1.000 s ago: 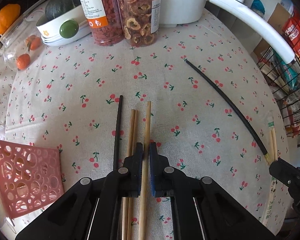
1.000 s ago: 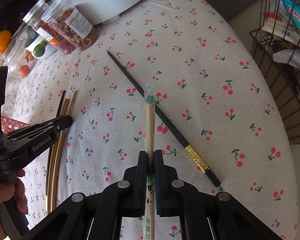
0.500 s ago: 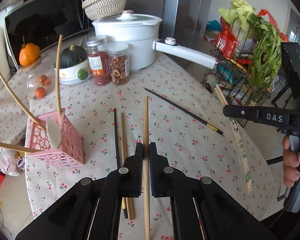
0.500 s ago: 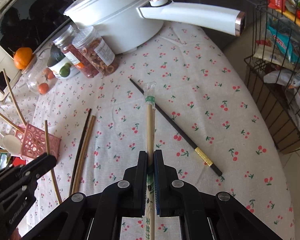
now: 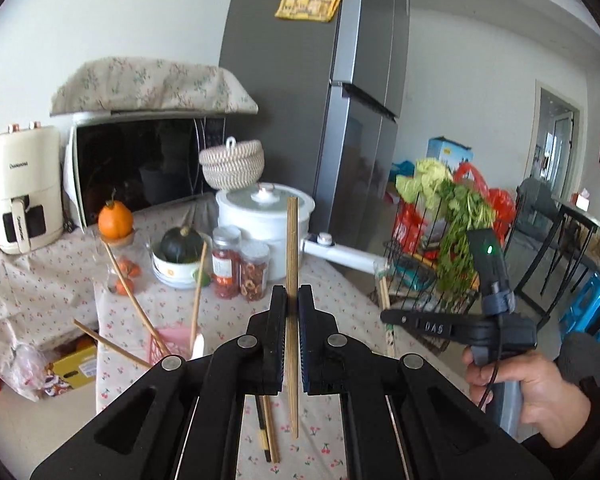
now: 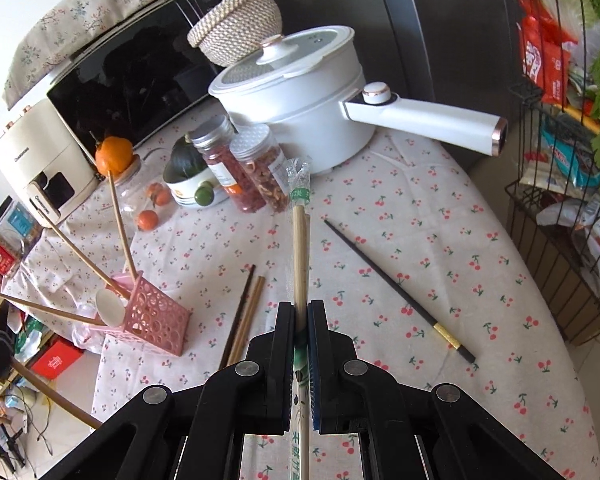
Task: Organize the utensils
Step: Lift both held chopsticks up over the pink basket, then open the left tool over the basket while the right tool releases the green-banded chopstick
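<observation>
Left gripper (image 5: 293,344) clamped on a bare wooden chopstick (image 5: 292,264), lifted clear of the table, long axis along the fingers; right gripper (image 6: 300,344) likewise closed on a plastic-wrapped chopstick pair (image 6: 300,248), also raised. Pink holder (image 6: 156,320) sits at the table's left edge, to the left of both claws with sticks already leaning in it, so the left gripper looks nearer. Each stick likely needs tipping end-down to drop in; black chopstick (image 6: 396,288) and a small bundle (image 6: 244,312) remain on the cloth.
</observation>
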A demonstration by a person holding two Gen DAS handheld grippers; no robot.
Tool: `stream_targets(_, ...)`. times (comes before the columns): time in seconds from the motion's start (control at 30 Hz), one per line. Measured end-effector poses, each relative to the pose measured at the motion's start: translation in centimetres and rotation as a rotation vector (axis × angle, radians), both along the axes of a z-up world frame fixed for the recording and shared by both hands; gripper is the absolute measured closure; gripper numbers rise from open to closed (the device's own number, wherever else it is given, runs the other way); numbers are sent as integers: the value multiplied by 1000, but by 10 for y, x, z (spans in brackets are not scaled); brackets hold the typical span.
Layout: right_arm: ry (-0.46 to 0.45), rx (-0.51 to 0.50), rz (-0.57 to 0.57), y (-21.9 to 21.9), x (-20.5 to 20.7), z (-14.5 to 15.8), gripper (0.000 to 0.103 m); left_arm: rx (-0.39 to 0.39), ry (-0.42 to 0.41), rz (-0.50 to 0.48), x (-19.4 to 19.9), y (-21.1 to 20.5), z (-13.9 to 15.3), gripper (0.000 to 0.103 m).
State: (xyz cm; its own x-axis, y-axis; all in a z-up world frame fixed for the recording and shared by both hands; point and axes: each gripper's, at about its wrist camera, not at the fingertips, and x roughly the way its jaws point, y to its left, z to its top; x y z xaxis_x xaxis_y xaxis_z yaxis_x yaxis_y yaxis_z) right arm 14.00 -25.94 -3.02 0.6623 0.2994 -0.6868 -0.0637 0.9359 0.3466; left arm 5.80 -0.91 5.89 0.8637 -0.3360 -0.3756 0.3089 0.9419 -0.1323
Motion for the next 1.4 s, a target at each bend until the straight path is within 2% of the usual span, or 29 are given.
stream_targets(0.17, -21, -15, 11, 14, 4, 2, 99, -54, -148, 86, -9, 30, 35, 98)
stream_targets(0.27, -30, -20, 20, 21, 6, 1, 99, -35, -226, 164, -11, 44, 44, 98)
stream_targets(0.33, -37, -25, 29, 28, 7, 1, 99, 2, -249, 222, -5, 51, 42, 98)
stream_targets(0.57, -45, -45, 62, 48, 8, -2, 99, 74, -212, 301, 38, 58, 1, 98)
stream_targets(0.83, -76, -62, 84, 58, 4, 4, 99, 198, -193, 325, 73, 46, -38, 98)
stream_targets(1.03, -78, -72, 90, 58, 0, 4, 99, 162, -92, 351, 98, 58, -60, 97)
stream_targets(1.17, -82, -62, 88, 58, -1, 5, 99, 87, -17, 361, 102, 70, -60, 96)
stream_targets(1.2, -87, -58, 88, 59, -2, 7, 99, 72, -7, 360, 100, 72, -58, 93)
stream_targets(1.27, -99, -46, 89, 60, -3, 11, 99, 46, 5, 355, 94, 76, -52, 78)
stream_targets(1.33, -114, -32, 93, 63, -5, 17, 99, 22, -1, 358, 83, 79, -44, 55)
stream_targets(1.4, -133, -22, 101, 68, -7, 24, 99, 1, -15, 352, 69, 84, -34, 50)
